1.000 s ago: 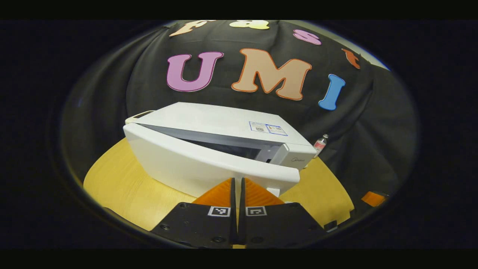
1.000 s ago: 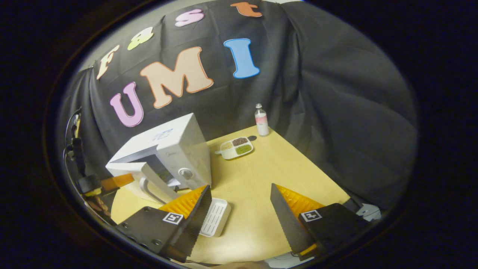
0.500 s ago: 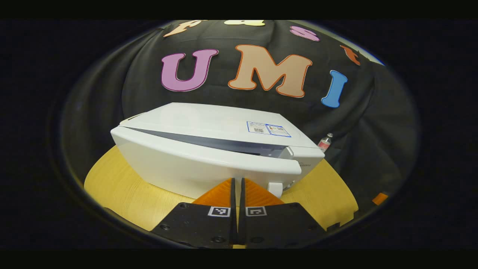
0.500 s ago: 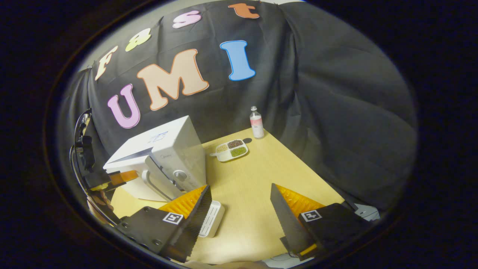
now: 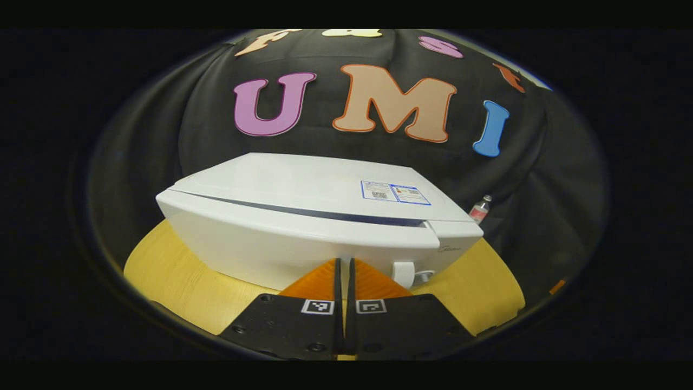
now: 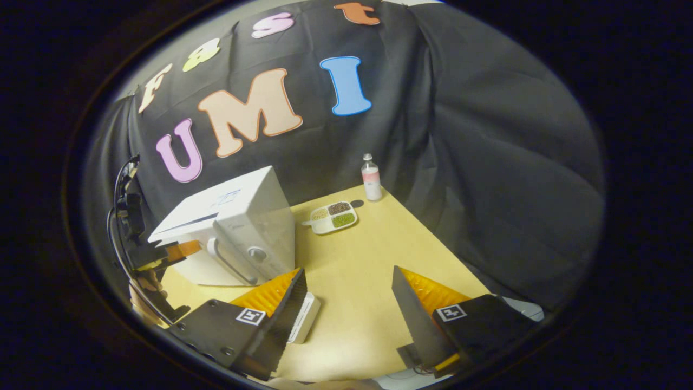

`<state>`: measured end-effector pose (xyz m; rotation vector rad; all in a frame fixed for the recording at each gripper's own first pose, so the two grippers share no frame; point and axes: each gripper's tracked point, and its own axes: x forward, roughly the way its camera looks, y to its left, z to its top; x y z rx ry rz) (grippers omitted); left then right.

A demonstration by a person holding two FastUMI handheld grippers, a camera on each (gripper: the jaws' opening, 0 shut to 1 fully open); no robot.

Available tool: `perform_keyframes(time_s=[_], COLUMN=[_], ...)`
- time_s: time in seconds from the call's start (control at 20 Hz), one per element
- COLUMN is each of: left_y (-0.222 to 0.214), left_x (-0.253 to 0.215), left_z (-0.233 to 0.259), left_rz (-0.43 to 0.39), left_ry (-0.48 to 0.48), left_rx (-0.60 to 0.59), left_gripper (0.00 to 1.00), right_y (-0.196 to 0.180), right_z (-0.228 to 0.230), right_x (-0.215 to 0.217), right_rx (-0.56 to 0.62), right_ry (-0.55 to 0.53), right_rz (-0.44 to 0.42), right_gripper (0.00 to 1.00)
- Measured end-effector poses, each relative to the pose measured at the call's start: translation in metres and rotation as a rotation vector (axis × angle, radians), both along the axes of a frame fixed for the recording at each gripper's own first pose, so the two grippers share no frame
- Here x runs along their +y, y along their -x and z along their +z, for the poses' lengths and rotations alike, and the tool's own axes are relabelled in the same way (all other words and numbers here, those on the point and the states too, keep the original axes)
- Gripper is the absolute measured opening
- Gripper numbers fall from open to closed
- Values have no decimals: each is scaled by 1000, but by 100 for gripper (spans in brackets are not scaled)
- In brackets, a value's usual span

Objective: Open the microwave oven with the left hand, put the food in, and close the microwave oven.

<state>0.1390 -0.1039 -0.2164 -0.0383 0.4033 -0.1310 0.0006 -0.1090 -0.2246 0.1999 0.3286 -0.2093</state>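
I had the left claw (image 5: pixel 344 271) pressed together and empty, its tips right at the front of the white microwave oven (image 5: pixel 319 227), whose door was almost closed on the worktop (image 6: pixel 368 271). My right claw (image 6: pixel 346 303) was spread wide above the worktop near a white tray (image 6: pixel 304 319); farther back lay the divided food dish (image 6: pixel 331 216), and behind it a small bottle (image 6: pixel 371 179).

The left claw (image 5: pixel 344 265) points level and forward, its two fingers pressed together with nothing between them. The right claw (image 6: pixel 346 303) angles downward, its fingers spread wide apart and empty. A hand (image 6: pixel 145 281) grips the left claw from below.
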Motion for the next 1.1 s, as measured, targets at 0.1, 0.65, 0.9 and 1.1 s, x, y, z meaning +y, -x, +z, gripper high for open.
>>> perform_keyframes(time_s=[0.1, 0.65, 0.9, 1.1], left_y=[1, -4, -6, -14], left_x=[1, 0, 3, 5], left_z=[-5, -8, -16, -16], left_rz=[9, 77, 94, 105], left_ry=[4, 9, 52, 49], left_rx=[17, 0, 17, 3], left_gripper=[1, 4, 1, 1], right_y=[-2, -1, 3, 8], right_z=[3, 6, 9, 12], right_x=[-3, 5, 5, 8], right_rx=[5, 10, 1, -13], right_ry=[8, 6, 1, 9], right_rz=[5, 41, 45, 65], right_gripper=[98, 98, 98, 98])
